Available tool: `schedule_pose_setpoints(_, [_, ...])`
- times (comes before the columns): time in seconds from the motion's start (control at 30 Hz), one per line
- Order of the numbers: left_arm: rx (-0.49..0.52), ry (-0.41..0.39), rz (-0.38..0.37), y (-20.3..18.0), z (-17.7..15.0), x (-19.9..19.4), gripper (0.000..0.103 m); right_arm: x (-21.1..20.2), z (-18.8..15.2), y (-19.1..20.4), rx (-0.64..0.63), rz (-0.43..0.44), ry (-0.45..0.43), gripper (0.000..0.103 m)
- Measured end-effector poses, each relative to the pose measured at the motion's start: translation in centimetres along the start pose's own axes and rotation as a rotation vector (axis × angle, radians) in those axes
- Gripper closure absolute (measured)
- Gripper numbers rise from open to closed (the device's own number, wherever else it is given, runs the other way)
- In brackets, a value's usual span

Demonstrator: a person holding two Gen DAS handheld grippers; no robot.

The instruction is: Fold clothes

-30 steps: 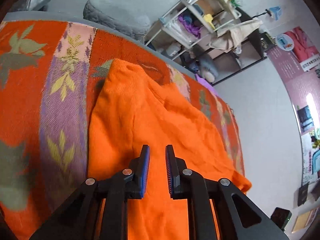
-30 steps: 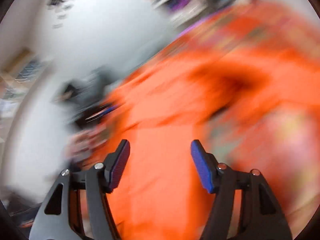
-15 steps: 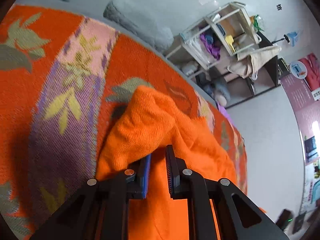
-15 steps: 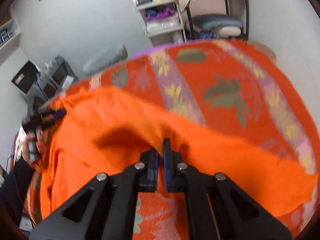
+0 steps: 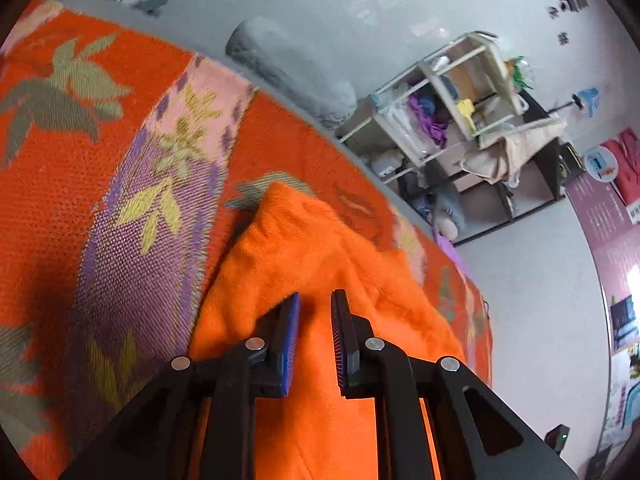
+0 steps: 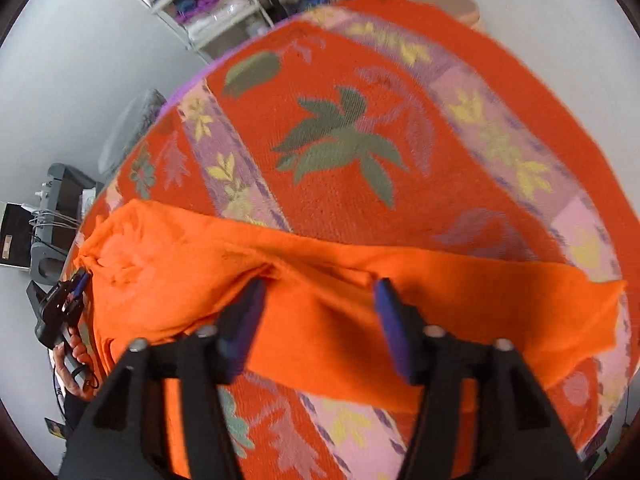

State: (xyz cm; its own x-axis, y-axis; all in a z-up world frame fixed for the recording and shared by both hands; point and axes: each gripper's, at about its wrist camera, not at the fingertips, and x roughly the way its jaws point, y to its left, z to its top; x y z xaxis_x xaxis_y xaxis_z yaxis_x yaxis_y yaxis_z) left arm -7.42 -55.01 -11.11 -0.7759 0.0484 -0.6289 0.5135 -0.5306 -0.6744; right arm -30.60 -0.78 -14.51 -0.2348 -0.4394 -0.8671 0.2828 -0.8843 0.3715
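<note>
Both jaw pairs stand apart: my right gripper [image 6: 320, 300] spread wide, my left gripper [image 5: 314, 320] w/ a narrow gap, orange cloth showing between the pads; can't tell if they pinch it. Only the right view shows the orange garment [image 6: 360, 292] as a long folded band lying across the patterned blanket [image 6: 340, 140], plus my left gripper [image 6: 66, 300] and hand [image 6: 74, 356] at the band's far left end. Only the left view shows a raised corner of the garment [image 5: 300, 248] just ahead of its pads, and a shelf unit [image 5: 448, 108] beyond the blanket [image 5: 100, 200]. Right pads hover just over the band's middle, near a crease.
</note>
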Motion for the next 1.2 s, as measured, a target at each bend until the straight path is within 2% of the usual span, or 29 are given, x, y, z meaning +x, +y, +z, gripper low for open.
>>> schedule_pose_setpoints(0.13, [0.109,-0.023,-0.041,-3.5,-1.0,-1.3,0.090,1.0,-0.5,-0.4,-0.058,0.027,-0.035,0.040])
schedule_pose_setpoints(0.2, [0.148,0.039,-0.104,-5.3,-1.9,-0.5,0.090,1.6,-0.7,-0.7,-0.088,0.040,-0.052,0.041])
schedule_pose_setpoints(0.37, [0.171,0.215,-0.169,-7.6,-3.8,4.0,0.090,2.9,-1.3,-1.2,-0.161,0.073,-0.096,0.041])
schedule_pose_setpoints(0.47, [0.199,0.280,-0.178,-8.3,-5.1,5.7,0.090,3.6,-1.6,-1.1,-0.227,0.091,-0.129,0.041])
schedule_pose_setpoints(0.5, [0.213,0.296,-0.179,-8.5,-5.5,6.1,0.090,3.8,-1.7,-0.9,-0.258,0.096,-0.142,0.057])
schedule_pose_setpoints(0.53, [0.227,0.310,-0.181,-8.8,-5.9,6.4,0.090,3.8,-1.8,-0.8,-0.273,0.115,-0.150,0.085])
schedule_pose_setpoints(0.57, [0.238,0.322,-0.184,-9.0,-6.2,6.7,0.090,3.5,-1.7,-0.9,-0.267,0.151,-0.153,0.091])
schedule_pose_setpoints(0.67, [0.282,0.354,-0.178,-10.0,-7.0,7.7,0.090,2.2,-1.5,-1.2,-0.228,0.280,-0.139,0.093])
schedule_pose_setpoints(0.73, [0.315,0.351,-0.143,-10.5,-7.4,8.5,0.090,0.9,-1.3,-1.5,-0.169,0.395,-0.134,0.093])
schedule_pose_setpoints(0.8, [0.341,0.334,-0.097,-10.9,-7.7,9.3,0.090,-0.4,-1.2,-1.7,-0.123,0.473,-0.142,0.093])
schedule_pose_setpoints(0.87, [0.326,0.302,-0.040,-10.7,-7.8,10.4,0.090,-1.5,-1.1,-1.8,-0.084,0.534,-0.151,0.093])
schedule_pose_setpoints(0.9, [0.297,0.297,-0.039,-10.6,-7.7,10.7,0.090,-2.1,-1.1,-1.9,-0.065,0.564,-0.156,0.093])
schedule_pose_setpoints(1.03, [0.185,0.287,-0.066,-10.3,-7.6,10.3,0.090,-4.4,-1.1,-2.1,0.014,0.686,-0.175,0.094])
schedule_pose_setpoints(1.1, [0.214,0.294,-0.098,-11.3,-8.2,9.0,0.090,-4.2,-1.4,-2.2,0.036,0.694,-0.161,0.094])
schedule_pose_setpoints(1.2, [0.322,0.313,-0.171,-13.0,-10.2,6.3,0.090,-2.9,-1.8,-2.7,0.095,0.722,-0.139,0.094])
